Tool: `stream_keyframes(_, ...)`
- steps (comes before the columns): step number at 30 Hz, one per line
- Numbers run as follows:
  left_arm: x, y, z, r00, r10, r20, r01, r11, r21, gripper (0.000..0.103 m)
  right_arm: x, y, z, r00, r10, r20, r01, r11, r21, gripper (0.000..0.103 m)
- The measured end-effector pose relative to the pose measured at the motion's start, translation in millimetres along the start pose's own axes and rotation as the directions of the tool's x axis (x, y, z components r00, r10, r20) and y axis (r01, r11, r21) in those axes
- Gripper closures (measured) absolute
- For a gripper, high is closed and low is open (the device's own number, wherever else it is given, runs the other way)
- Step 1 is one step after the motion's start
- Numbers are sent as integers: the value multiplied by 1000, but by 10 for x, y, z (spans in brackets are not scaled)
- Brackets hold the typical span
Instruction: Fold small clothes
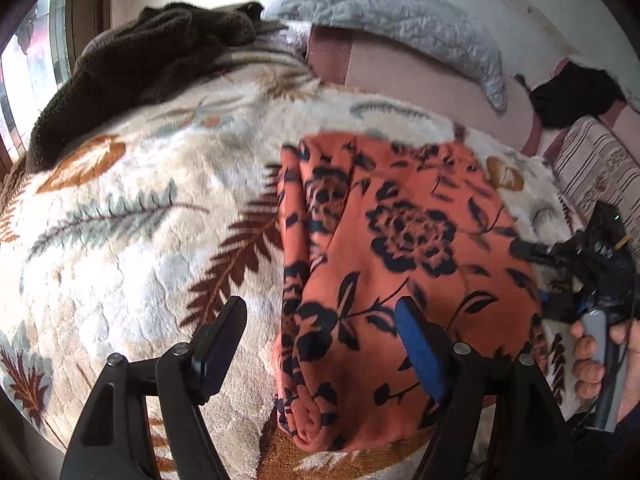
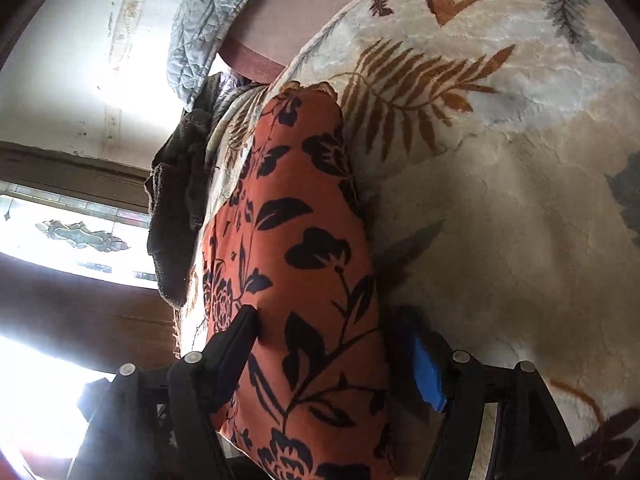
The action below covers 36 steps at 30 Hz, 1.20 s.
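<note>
An orange garment with dark navy flowers lies folded on a cream leaf-patterned fleece blanket. My left gripper is open just above the garment's near left edge, one finger over the blanket, the blue-padded finger over the cloth. My right gripper comes in at the garment's right edge, held by a hand. In the right wrist view the garment fills the gap between the fingers of the right gripper, which stand wide apart on either side of its folded edge, above the blanket.
A dark brown fleece item lies heaped at the blanket's far left. A grey quilted pillow and a black cloth sit at the back by the wall. A striped cushion is at right. A window is to the left.
</note>
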<state>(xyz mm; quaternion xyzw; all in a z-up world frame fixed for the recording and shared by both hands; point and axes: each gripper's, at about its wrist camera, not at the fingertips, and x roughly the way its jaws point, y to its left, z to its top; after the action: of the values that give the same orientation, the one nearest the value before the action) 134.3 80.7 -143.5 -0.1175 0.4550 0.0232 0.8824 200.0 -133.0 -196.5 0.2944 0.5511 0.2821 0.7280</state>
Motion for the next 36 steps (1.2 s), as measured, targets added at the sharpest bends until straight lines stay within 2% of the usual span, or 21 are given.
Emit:
stream_keyframes(1, 142, 11, -52, 999, 4, -41, -4, 1000, 3, 26, 69, 5, 19, 1000, 19, -22, -19, 1000, 1, 28)
stream_keyframes(2, 214, 45, -102, 999, -9, -47, 9, 1000, -9, 26, 140, 34, 27, 998, 34, -48, -35, 999, -12, 33)
stream_keyframes(3, 205, 73, -125, 1000, -15, -25, 15, 1000, -17, 25, 174, 109, 18, 999, -2, -52, -1, 998, -57, 40)
stream_keyframes(4, 191, 71, -124, 1000, -13, -24, 13, 1000, -10, 25, 173, 241, -13, 997, -59, -42, 53, 990, -129, 62)
stream_keyframes(5, 180, 70, -116, 1000, -7, -21, 7, 1000, -2, 25, 130, 383, -57, 995, -103, -16, 98, 977, -190, 67)
stream_keyframes(7, 163, 72, -119, 1000, -2, -18, 2, 1000, 4, 25, 94, 582, -144, 979, -200, 44, 204, 935, -290, 68)
stream_keyframes(9, 73, 55, -81, 1000, -1, 16, 1, 1000, -7, 26, 238, 515, -157, 965, -261, 15, 253, 919, -302, 68)
stream_keyframes(10, -34, 44, -60, 998, -3, 61, 4, 1000, -8, 26, 221, 461, -135, 973, -229, 19, 225, 935, -274, 64)
stream_keyframes(13, -273, -45, -20, 984, -8, 180, -1, 999, 51, 26, 40, 402, -70, 991, -125, 36, 130, 967, -217, 40)
stream_keyframes(14, -217, -57, -24, 987, 1, 162, -12, 997, 71, 26, -36, 397, -38, 994, -96, 57, 105, 973, -207, 36)
stream_keyframes(17, 161, 33, -109, 1000, 1, 2, -1, 999, 54, 25, -119, 308, 184, 997, -5, 81, 16, 991, -135, 30)
stream_keyframes(20, 150, 123, -133, 999, -38, -1, 38, 999, 6, 24, 133, 112, 479, 1000, 11, 17, -10, 1000, -17, 30)
stream_keyframes(21, 151, 130, -144, 999, -40, 1, 40, 999, 13, 24, 247, 95, 554, 1000, -5, -14, 4, 1000, -5, 32)
stream_keyframes(22, 151, 137, -156, 999, -39, 4, 39, 999, 11, 23, 300, 124, 621, 1000, -8, -18, 8, 1000, -23, 63)
stream_keyframes(23, 145, 133, -161, 999, -34, 7, 34, 999, 12, 23, 302, 232, 638, 999, -36, -5, 35, 998, -51, 68)
stream_keyframes(25, 125, 124, -173, 1000, -25, 13, 25, 1000, 19, 23, 211, 463, 569, 996, -62, 64, 71, 986, -148, 71)
stream_keyframes(26, 126, 132, -178, 1000, -28, 13, 28, 1000, 15, 23, 236, 438, 544, 992, -97, 77, 107, 983, -147, 71)
stream_keyframes(27, 128, 132, -178, 999, -31, 11, 31, 999, 13, 22, 319, 332, 530, 986, -158, 62, 164, 979, -119, 71)
stream_keyframes(29, 116, 131, -196, 1000, -21, 12, 20, 1000, 17, 21, 317, 119, 496, 991, -124, 42, 126, 992, -24, 40)
stream_keyframes(32, 95, 150, -224, 1000, -27, 12, 27, 1000, 12, 21, 76, 148, 297, 997, -38, 63, 40, 998, -42, 32)
stream_keyframes(36, 41, 197, -267, 1000, -29, 12, 29, 1000, 6, 21, -126, 196, -115, 999, -30, 32, 33, 995, -98, 28)
